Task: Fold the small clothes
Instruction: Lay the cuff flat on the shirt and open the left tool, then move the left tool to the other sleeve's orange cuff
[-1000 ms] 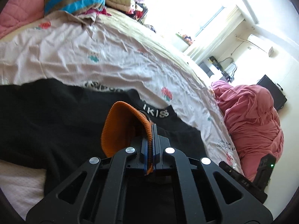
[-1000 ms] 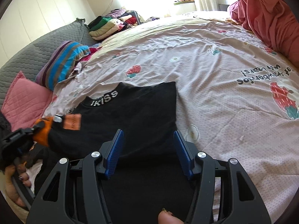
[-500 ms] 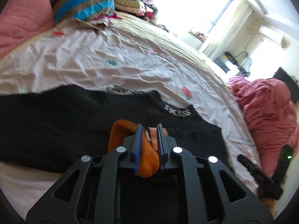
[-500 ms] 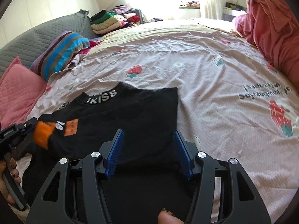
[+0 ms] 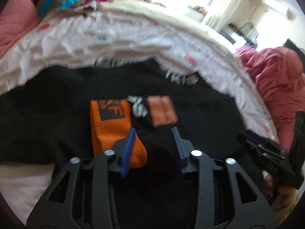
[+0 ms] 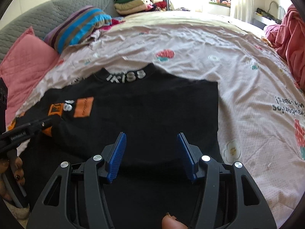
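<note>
A black sweater (image 6: 152,114) with white letters on its collar (image 6: 126,76) lies flat on the bed. Its sleeve is folded across the chest, and the orange cuff (image 5: 108,126) rests beside an orange patch (image 5: 162,110). My left gripper (image 5: 154,129) hovers low over that sleeve end with its jaws opening. Black sleeve cloth lies between them and the cuff's edge sits behind the left finger (image 5: 127,147), with neither pad pressing on it. My right gripper (image 6: 151,134) stands open above the sweater's lower part with nothing gripped. In the right wrist view the left gripper (image 6: 24,131) enters from the left.
A patterned pale sheet (image 6: 190,42) covers the bed. At its head are a striped pillow (image 6: 80,24), a pink cushion (image 6: 24,57) and a pile of folded clothes (image 6: 133,2). A bunched pink-red blanket (image 5: 276,80) lies at the right.
The left gripper came down with the orange cuff pinched, laid it on the sweater's chest and spread its jaws off it. The right gripper shifted sideways and stayed open.
</note>
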A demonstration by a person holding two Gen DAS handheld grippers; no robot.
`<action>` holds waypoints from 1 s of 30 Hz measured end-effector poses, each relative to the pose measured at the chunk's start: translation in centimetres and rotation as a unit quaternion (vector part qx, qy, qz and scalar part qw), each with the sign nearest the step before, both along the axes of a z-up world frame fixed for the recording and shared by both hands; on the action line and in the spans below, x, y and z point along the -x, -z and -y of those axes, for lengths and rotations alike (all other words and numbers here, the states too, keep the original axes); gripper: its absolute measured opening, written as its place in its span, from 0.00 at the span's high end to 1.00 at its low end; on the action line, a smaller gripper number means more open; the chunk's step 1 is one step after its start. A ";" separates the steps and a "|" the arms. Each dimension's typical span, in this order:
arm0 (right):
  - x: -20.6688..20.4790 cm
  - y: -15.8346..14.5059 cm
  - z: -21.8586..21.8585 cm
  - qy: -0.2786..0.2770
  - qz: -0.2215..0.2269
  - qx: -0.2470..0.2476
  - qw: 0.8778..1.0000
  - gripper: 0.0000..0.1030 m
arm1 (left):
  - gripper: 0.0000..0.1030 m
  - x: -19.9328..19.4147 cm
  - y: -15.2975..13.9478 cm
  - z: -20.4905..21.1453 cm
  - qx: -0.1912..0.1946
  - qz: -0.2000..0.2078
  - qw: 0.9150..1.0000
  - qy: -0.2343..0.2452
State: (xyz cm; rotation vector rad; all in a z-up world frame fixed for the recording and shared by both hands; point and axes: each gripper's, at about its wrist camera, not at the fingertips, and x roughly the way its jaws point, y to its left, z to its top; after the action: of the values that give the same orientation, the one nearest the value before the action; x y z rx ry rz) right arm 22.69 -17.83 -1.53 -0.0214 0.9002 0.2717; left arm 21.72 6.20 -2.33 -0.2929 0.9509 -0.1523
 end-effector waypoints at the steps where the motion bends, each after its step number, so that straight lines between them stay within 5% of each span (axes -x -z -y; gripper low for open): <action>1: -0.1 0.4 0.2 0.005 -0.006 0.004 1.000 0.48 | 0.67 0.0 0.5 -0.1 -0.005 -0.008 1.000 -0.005; 9: -0.9 3.1 1.7 0.034 -0.050 -0.001 0.998 0.43 | 0.66 0.5 1.2 -0.6 0.008 -0.009 1.000 -0.011; 17: 0.1 1.9 1.6 0.042 -0.031 -0.031 0.998 0.29 | 0.38 1.6 -0.4 -0.8 -0.001 0.014 1.000 -0.025; 23: 0.8 0.6 1.6 0.049 -0.011 -0.037 0.998 0.07 | 0.17 2.4 -1.2 -2.2 0.005 0.027 0.998 -0.053; 30: 1.4 -0.7 1.2 0.043 0.011 -0.036 0.998 0.04 | 0.09 3.3 -2.1 -3.0 0.009 0.042 0.997 -0.066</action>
State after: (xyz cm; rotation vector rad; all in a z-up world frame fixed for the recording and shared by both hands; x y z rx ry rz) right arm 21.25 -19.07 -0.83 0.0795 0.8667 0.2236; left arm 18.39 9.18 -0.24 -0.3612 0.8437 -0.0521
